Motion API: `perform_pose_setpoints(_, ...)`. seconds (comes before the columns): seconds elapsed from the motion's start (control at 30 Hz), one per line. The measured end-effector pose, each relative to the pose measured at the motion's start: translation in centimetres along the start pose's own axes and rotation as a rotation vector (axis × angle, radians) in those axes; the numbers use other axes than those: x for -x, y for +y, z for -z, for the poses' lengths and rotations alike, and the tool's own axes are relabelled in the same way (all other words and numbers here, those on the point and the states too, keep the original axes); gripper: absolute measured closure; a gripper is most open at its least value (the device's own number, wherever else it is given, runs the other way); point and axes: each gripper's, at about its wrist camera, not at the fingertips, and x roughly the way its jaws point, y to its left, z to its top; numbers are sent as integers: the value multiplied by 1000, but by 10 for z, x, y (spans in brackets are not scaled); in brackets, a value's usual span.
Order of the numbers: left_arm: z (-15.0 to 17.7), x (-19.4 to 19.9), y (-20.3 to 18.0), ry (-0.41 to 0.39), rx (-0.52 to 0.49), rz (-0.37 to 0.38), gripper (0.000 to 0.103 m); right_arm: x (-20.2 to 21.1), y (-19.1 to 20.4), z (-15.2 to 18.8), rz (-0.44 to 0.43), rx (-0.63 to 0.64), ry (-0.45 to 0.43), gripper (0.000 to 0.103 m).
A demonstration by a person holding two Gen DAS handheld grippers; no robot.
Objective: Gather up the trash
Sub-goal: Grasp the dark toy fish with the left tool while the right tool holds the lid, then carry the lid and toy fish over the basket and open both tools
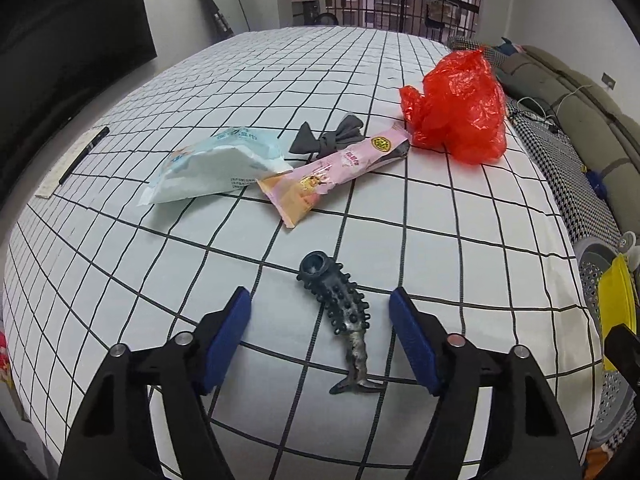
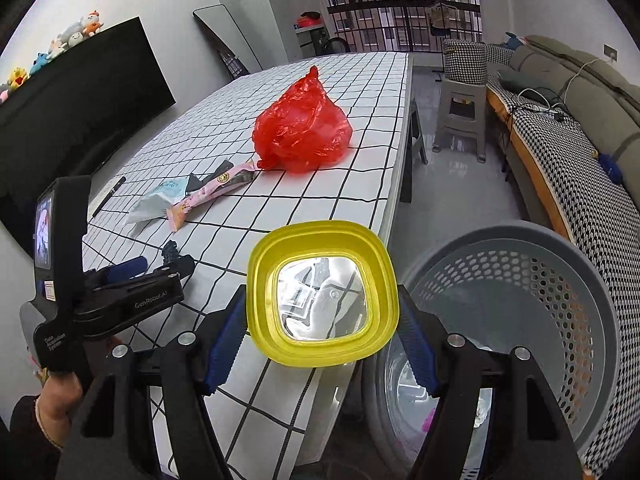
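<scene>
A black studded rubber piece lies on the checked table between the fingers of my left gripper, which stands open with both blue pads clear of it. My right gripper is shut on a yellow square tub with a clear bottom, held over the table's near corner. Farther back lie a pink wrapper, a white and blue packet and a crumpled red plastic bag. The left gripper also shows at the left of the right wrist view.
A grey perforated basket stands on the floor right of the table. A grey cloth bow lies behind the wrapper, and a black pen near the left edge. A sofa and grey stool stand at the right.
</scene>
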Motion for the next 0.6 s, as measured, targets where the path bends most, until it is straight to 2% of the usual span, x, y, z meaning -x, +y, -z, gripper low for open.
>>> perform_pose_setpoints(0.07,-1,1,-4,0,-13,39,61,0,-3,1,-6,-8,4,35)
perform_pose_setpoints(0.1,-1,2,-6,-1,-18,52,67,0,-5,2,-7,-11,5,35)
perform_pose_setpoints(0.13,-1,3,-8,-2,-26,55,80,1,-5,2,-6,-12,5,35)
perform_pose_setpoints(0.37,5,13,-11,-4,-29,77,80,13,-14,6,10,-30,-13,35)
perform_pose_setpoints(0.6,10,45,-37,-63,-77,142,80,40,-38,20,66,-71,-32,35)
